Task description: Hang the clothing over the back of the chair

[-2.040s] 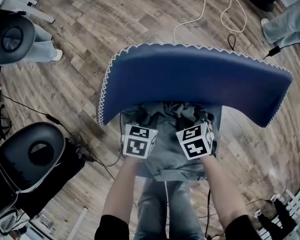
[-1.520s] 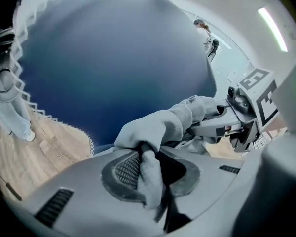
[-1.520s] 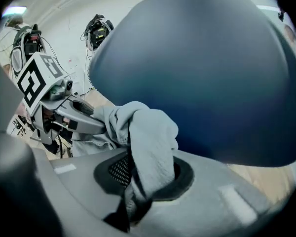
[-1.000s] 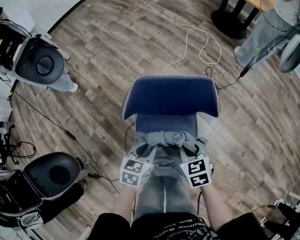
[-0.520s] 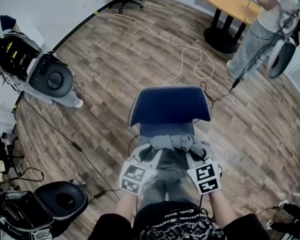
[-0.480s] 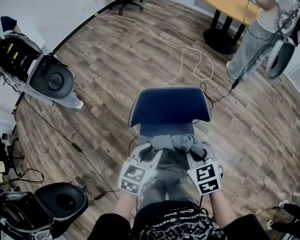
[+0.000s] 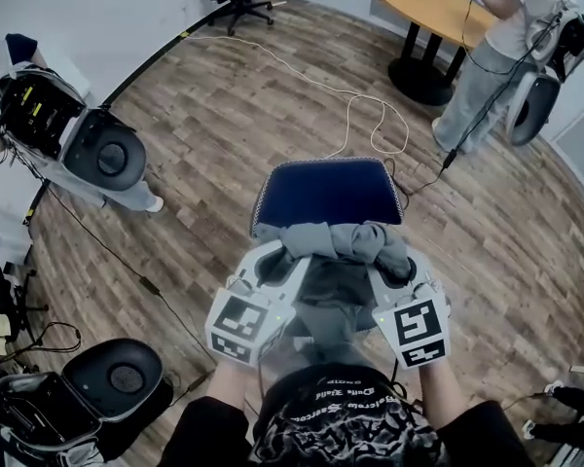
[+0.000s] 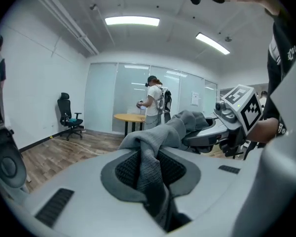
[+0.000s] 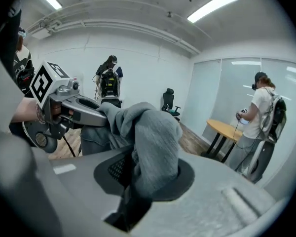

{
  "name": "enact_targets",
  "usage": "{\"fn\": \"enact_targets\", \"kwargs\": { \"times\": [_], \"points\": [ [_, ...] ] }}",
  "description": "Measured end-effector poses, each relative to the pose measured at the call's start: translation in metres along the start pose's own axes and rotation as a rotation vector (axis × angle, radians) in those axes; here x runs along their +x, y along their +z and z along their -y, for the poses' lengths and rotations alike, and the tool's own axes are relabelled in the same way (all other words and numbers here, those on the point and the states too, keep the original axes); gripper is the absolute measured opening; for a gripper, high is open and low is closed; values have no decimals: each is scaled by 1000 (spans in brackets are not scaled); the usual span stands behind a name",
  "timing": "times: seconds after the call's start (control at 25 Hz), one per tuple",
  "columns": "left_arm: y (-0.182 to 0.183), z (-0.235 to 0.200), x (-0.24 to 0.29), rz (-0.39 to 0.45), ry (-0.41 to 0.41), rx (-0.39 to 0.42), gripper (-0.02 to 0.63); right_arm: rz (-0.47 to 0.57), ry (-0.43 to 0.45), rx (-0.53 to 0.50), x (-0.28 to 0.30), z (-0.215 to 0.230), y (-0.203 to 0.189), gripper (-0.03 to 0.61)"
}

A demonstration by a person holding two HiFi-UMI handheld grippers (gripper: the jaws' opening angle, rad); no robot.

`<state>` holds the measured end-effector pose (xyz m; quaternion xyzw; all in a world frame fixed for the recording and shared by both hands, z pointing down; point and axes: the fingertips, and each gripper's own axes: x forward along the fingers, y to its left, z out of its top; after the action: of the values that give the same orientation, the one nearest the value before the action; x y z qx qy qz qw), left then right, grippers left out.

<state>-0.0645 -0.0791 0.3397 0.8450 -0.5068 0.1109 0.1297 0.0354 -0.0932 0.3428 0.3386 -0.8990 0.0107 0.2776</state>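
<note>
- Head view: The left gripper (image 7: pixel 277 261) and the right gripper (image 7: pixel 394 263) hold a bunched grey garment (image 7: pixel 331 243) between them on the person's side of the blue chair back (image 7: pixel 326 191). The bundle's far edge overlaps the back's lower edge in the picture. Most of the cloth hangs down on the near side of the chair back. If it is laid over as it hangs, that weight could pull it off the back and onto the seat.
- Head view: A white cable (image 7: pixel 365 115) loops on the floor beyond the chair back. A step round the chair could snag it.
- Left gripper view: The jaws pinch a narrow twisted fold of the garment between the ribbed pads (image 8: pixel 124 169), with the rest roped across towards the other gripper. A hold this thin looks likely to slip if the cloth drags against the top of the chair back.
- Right gripper view: The jaws clamp a thicker wad that bulges over the pads (image 9: pixel 114 170). Because the two holds differ, one side may let go later than the other. The garment would then land askew on the chair back, or stay in a rope instead of spreading.
</note>
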Motion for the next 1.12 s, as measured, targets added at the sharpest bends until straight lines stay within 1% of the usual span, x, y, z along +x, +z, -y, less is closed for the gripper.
{"fn": "enact_targets", "kwargs": {
  "times": [0.08,0.2,0.32,0.44,0.6,0.76,0.88,1.0,1.12],
  "points": [
    [25,-1,-4,37,10,25,72,36,-13,-17,-9,7,22,74],
    [50,-3,-10,67,15,48,72,55,-12,-18,-18,10,43,74],
    [62,-4,-11,77,21,72,72,64,10,20,-20,14,53,74],
    [76,-8,-7,90,28,143,72,88,32,58,-18,25,64,74],
    [104,-15,-4,126,28,160,72,106,16,21,-17,39,88,74],
    [134,-21,-3,159,22,202,72,129,-17,-12,-21,51,116,75],
    [147,-26,-3,161,17,240,72,129,-25,-8,-21,55,130,75],
    [153,-35,0,153,-4,227,72,104,-48,-16,-13,59,138,77],
    [157,-47,5,139,-12,232,72,94,-72,-14,-2,63,144,78]
  ]
}}
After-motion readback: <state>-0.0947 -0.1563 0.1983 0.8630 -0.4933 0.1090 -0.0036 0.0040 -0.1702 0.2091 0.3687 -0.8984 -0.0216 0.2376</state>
